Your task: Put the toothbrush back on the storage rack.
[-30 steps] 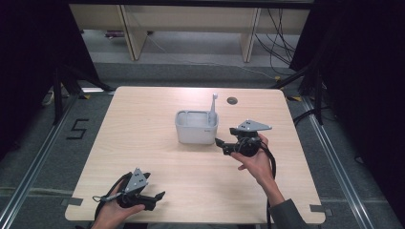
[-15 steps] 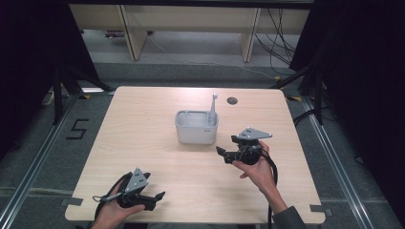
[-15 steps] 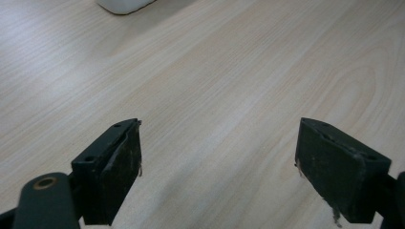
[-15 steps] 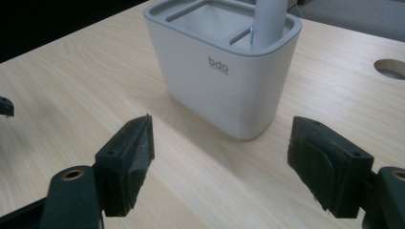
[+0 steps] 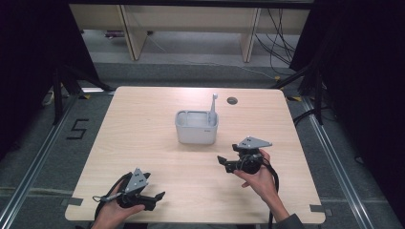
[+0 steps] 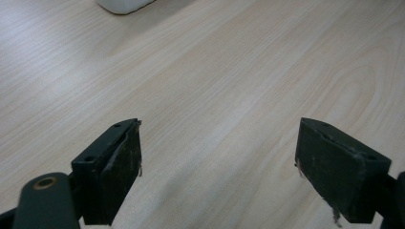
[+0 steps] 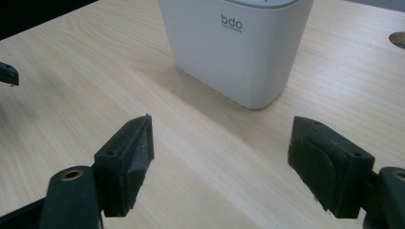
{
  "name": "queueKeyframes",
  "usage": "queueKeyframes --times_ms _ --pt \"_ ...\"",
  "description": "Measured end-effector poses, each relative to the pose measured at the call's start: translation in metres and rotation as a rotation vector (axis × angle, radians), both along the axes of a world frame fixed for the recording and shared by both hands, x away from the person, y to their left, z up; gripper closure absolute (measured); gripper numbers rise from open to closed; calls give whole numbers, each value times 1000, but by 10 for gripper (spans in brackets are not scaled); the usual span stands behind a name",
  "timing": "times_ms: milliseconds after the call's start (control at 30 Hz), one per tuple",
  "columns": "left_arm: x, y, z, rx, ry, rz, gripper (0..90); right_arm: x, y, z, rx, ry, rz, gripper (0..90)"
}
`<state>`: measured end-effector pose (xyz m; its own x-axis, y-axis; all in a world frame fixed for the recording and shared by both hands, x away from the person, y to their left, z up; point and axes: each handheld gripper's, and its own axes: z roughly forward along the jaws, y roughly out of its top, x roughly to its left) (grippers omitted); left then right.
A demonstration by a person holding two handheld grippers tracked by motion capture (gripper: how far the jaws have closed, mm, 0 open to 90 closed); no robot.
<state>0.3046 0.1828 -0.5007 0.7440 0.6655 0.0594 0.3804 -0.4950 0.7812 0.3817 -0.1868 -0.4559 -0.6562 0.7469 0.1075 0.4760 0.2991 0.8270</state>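
A white bin (image 5: 197, 128) with its thin lid (image 5: 213, 107) standing upright sits in the middle of the wooden table (image 5: 138, 138). My right gripper (image 5: 224, 162) hovers to the bin's front right and points left toward it, jaws open with nothing between them. In the right gripper view the bin (image 7: 239, 52) stands just beyond the open gripper (image 7: 222, 152). My left gripper (image 5: 155, 200) rests near the table's front edge at the left, open and empty. In the left gripper view its gripper (image 6: 217, 157) spans bare wood, and the bin's corner (image 6: 125, 5) peeks in at the top.
A round cable hole (image 5: 232, 100) lies in the tabletop behind the bin. Cables trail from both grippers off the front edge. Dark curtains and metal frame posts flank the table. A tip of the left gripper (image 7: 8, 74) shows at the left edge of the right gripper view.
My right gripper has drawn back from the bin toward the front edge and sunk a little. The left gripper has stayed put.
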Motion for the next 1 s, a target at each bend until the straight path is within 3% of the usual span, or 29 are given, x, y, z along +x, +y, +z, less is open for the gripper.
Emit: queueKeyframes --times_ms 67,167,300,367,400,500,533,600,633,667,700,733,800,833,1000 --pt "0 0 0 1 -2 -1 154 0 -3 -1 -22 -16 24 243" --pt "1 0 0 4 -3 1 154 -5 -2 -4 -10 14 13 240" --pt "0 0 0 -1 0 1 154 -8 -3 -7 -16 -10 29 237" --pt "0 0 0 0 -1 0 154 -10 -2 -9 -7 2 37 237" --pt "0 0 0 -1 0 0 154 -11 -4 -9 -28 -3 37 237" --pt "0 0 0 -1 1 0 154 -17 -2 -12 -5 24 29 235" --pt "0 0 0 0 -2 -1 154 -17 -4 -12 -36 1 34 233" --pt "0 0 0 1 -1 -2 154 -21 -3 -15 -17 37 22 225" --pt "0 0 0 0 0 -1 154 -21 -6 -15 -38 9 36 225" --pt "0 0 0 3 -2 1 154 -24 -5 -15 -21 44 24 223" --pt "1 0 0 5 -4 -1 154 -25 -5 -16 -12 41 25 219" --pt "0 0 0 2 -2 -2 154 -24 -7 -17 -38 14 42 218" --pt "0 0 0 0 0 -1 154 -28 -7 -18 -15 48 22 215" --pt "0 0 0 1 -1 -2 154 -28 -9 -19 -46 27 40 209" --pt "0 0 0 -1 0 1 154 -33 -10 -22 -46 51 37 190"
